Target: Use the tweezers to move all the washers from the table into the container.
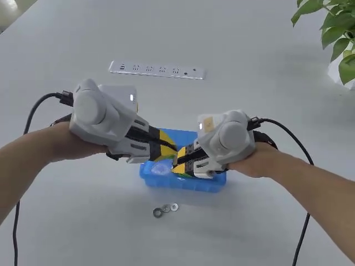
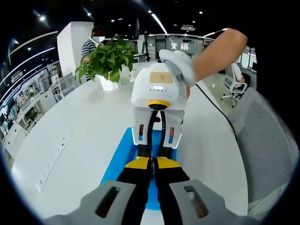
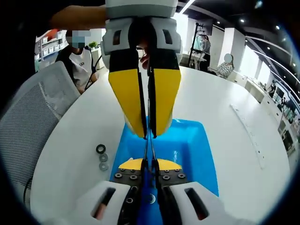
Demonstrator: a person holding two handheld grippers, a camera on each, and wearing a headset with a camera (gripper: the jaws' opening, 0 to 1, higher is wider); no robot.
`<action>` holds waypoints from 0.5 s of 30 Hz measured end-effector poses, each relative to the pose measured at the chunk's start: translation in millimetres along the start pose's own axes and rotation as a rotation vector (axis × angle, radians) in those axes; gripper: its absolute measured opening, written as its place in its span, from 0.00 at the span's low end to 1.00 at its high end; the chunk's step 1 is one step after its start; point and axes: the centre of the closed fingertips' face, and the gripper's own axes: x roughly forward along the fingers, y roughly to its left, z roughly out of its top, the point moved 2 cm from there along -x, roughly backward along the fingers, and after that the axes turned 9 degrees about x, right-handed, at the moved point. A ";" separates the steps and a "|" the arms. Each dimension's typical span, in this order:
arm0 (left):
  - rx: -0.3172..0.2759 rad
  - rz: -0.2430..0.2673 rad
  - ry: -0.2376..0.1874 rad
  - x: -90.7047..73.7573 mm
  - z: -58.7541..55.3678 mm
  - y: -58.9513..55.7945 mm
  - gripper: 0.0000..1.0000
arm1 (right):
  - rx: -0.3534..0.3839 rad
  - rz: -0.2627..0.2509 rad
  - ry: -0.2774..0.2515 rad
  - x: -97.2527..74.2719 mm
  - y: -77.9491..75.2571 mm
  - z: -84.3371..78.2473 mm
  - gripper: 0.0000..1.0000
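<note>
My left hand (image 1: 66, 145) and right hand (image 1: 259, 162) are nearest in the head view. They bring the left tongs (image 1: 171, 151) and right tongs (image 1: 182, 165) tip to tip over the blue container (image 1: 183, 185) on the white bench (image 1: 249, 66). Three washers (image 1: 165, 209) lie on the bench just in front of the container, on my side. None looks moved in yet, though the tongs hide most of its inside. In the left gripper view my yellow-tipped left tongs (image 2: 153, 161) are drawn nearly together. The right tongs (image 2: 153, 151) meet them head-on above the container (image 2: 119, 154). The right gripper view shows why: thin tweezers (image 3: 148, 147) run from between my right tongs (image 3: 149, 164) up into the left tongs (image 3: 150, 133). Both pairs look closed on them. I judge I am holding the tweezers at both ends to reset my hold, so one side can pinch them properly before going for the washers (image 3: 101, 158). Here those lie on the bench beside the container (image 3: 197, 150), apart from it.
</note>
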 end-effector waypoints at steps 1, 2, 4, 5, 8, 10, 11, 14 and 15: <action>0.005 -0.001 0.000 0.2 0.2 -0.2 0.07 | 0.000 0.000 0.000 0.0 0.1 -0.1 0.10; 0.007 -0.002 0.000 0.3 0.4 -0.3 0.07 | -0.002 0.001 0.003 0.0 0.2 -0.2 0.10; 0.010 -0.005 0.000 0.7 0.8 -0.7 0.06 | -0.014 0.001 0.012 0.0 0.4 -0.4 0.10; 0.013 -0.005 0.000 0.8 1.0 -0.8 0.06 | -0.017 0.001 0.015 0.0 0.5 -0.4 0.10; 0.017 -0.007 0.004 1.0 1.3 -0.7 0.06 | -0.025 0.001 0.023 0.1 -0.1 -0.4 0.11; 0.017 -0.009 0.005 1.0 1.3 -0.7 0.06 | -0.029 0.000 0.026 0.0 -0.4 -0.5 0.11; 0.018 -0.010 0.007 0.9 1.2 -0.7 0.06 | -0.028 -0.001 0.029 -0.3 -0.4 -0.4 0.11; 0.018 -0.008 0.010 0.4 0.9 -0.2 0.06 | -0.032 -0.008 0.030 -2.0 -0.4 0.6 0.12; 0.017 -0.010 0.011 0.2 0.8 -0.3 0.06 | -0.030 -0.010 0.028 -2.9 -0.4 1.1 0.12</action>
